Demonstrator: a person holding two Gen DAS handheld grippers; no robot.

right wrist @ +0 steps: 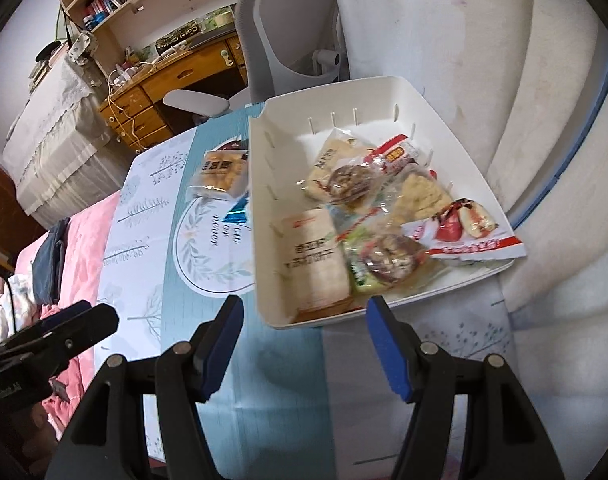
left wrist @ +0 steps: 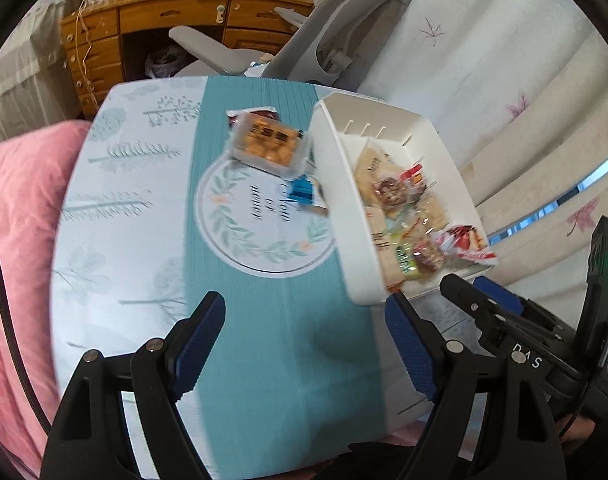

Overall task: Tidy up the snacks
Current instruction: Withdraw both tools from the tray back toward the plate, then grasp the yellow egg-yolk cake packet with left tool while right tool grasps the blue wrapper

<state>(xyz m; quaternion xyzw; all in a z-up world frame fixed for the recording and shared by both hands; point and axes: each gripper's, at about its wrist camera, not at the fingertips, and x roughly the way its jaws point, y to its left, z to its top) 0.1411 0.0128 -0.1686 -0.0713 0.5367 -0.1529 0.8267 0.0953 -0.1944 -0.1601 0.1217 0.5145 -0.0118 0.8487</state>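
We reckon the step in hand is fetching the snacks left outside the white bin (left wrist: pixel 346 216) & dropping them in w/ the rest, so the job looks mostly done, approx. a few packs to go. Going left to right from the left tongs (left wrist: pixel 306 344): well ahead of them and a bit to their left, on the table (left wrist: pixel 115 248), lies the biscuit pack (left wrist: pixel 265 144), w/ a dark red wrapper (left wrist: pixel 255 114) half under its far edge; nearer and just beside the bin wall sits a small blue packet (left wrist: pixel 302 191); to the right, the bin itself, its near corner just ahead of the right-hand pad. To do it well, we'd take the biscuit pack across its short side, come down steep, close gently since it looks like a soft plastic tray, then lift clear over the bin wall before letting go. The blue packet sits tight against the bin, so we'd approach from the open side. Left tongs: wide apart, nothing between the pads, touching nothing. Right tongs (right wrist: pixel 304 344): also apart, a bit narrower, empty, hanging just short of the bin's near rim (right wrist: pixel 328 320), w/ the heaped wrappers (right wrist: pixel 368 216) straight ahead inside it.
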